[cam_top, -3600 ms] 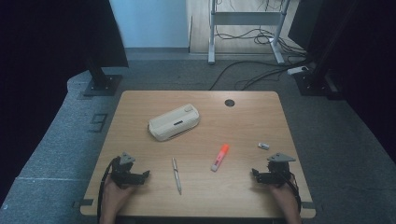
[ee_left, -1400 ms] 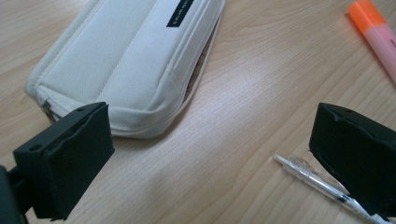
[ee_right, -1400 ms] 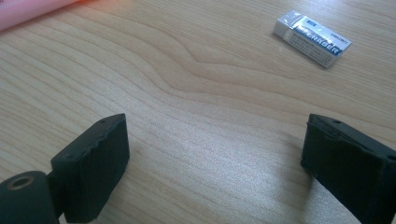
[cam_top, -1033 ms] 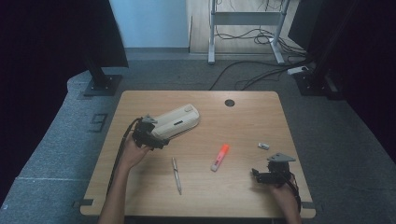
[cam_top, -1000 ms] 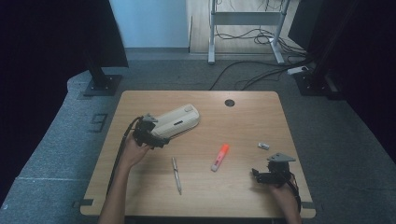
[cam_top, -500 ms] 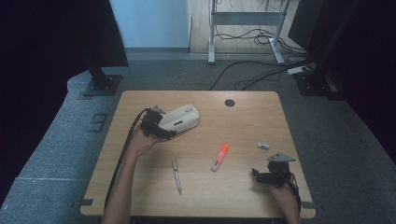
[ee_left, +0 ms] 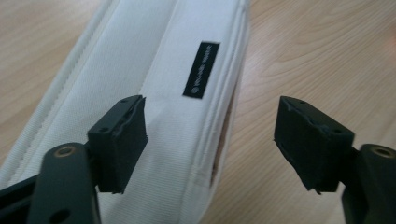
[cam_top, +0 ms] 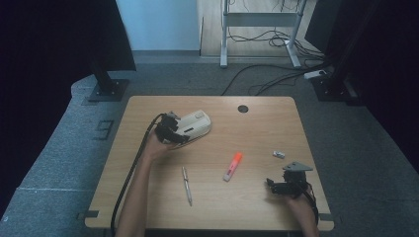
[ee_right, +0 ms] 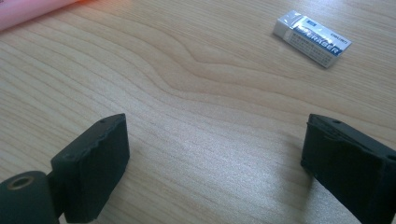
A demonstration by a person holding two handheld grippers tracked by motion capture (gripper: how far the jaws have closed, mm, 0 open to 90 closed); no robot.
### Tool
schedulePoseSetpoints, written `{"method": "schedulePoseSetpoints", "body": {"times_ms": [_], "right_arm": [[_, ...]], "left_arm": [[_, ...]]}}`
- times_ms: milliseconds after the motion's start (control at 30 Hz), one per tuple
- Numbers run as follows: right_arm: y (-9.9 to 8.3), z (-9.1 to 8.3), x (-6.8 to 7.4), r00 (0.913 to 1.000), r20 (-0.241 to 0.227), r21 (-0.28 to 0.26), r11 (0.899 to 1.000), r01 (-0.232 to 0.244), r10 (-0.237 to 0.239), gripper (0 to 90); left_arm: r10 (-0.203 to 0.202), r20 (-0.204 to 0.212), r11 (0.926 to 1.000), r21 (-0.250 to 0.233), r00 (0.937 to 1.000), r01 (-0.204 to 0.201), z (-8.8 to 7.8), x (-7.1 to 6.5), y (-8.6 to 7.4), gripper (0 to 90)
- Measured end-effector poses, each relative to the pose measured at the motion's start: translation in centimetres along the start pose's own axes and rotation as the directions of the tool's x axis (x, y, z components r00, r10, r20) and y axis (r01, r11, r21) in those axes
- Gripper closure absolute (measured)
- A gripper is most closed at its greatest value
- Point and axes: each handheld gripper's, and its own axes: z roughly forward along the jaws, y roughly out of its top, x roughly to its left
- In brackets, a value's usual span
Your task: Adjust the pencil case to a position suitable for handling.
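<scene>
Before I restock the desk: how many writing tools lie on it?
2: a silver pen near the front middle, and an orange highlighter to its right. The white pencil case may hide more.

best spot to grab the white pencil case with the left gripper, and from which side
Take the white pencil case at its near end, across its narrow width, coming in along its length from the person's side. It lies flat and long, so the short span fits the jaws. The left gripper, whose jaws have just been closing, stands there: one jaw over the fabric, the other over the table past its zip edge.
</scene>
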Motion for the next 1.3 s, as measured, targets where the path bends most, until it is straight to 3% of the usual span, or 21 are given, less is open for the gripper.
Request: {"method": "schedulePoseSetpoints", "body": {"times_ms": [133, 333, 533, 600, 733, 800, 1300], "right_arm": [[0.0, 0.0, 0.0, 1.0, 0.0, 0.0, 1.0, 0.0, 0.0, 7.2], [0.0, 0.0, 0.0, 1.0, 0.0, -0.001, 1.0, 0.002, -0.002, 7.2], [0.0, 0.0, 0.0, 1.0, 0.0, 0.0, 1.0, 0.0, 0.0, 7.2], [0.0, 0.0, 0.0, 1.0, 0.0, 0.0, 1.0, 0.0, 0.0, 7.2], [0.0, 0.0, 0.0, 1.0, 0.0, 0.0, 1.0, -0.001, 0.001, 7.2], [0.0, 0.0, 0.0, 1.0, 0.0, 0.0, 1.0, -0.001, 0.001, 7.2], [0.0, 0.0, 0.0, 1.0, 0.0, 0.0, 1.0, -0.001, 0.001, 7.1]], "left_arm": [[-0.009, -0.005, 0.9999, 0.008, 0.9999, 0.009, 1.2, 0.5, -0.3, 28.3], [0.026, -0.028, 0.9994, 0.022, 0.9993, -0.025, 1.7, 0.0, -0.7, 31.0], [-0.011, 0.016, 0.9999, 0.003, 0.9998, 0.011, 1.3, -0.1, -1.6, 32.4], [-0.011, 0.01, 0.9999, -0.006, 0.9999, 0.011, 1.3, -0.4, -2.0, 32.6], [0.037, -0.057, 0.9993, -0.002, 0.9977, -0.038, 1.2, -1.8, -2.8, 32.7], [0.044, -0.076, 0.999, 0.007, 0.9962, -0.043, 1.1, -2.2, -3.0, 33.1], [0.051, -0.071, 0.9987, 0.004, 0.9962, -0.05, -0.6, -4.1, -5.4, 35.4]]}}
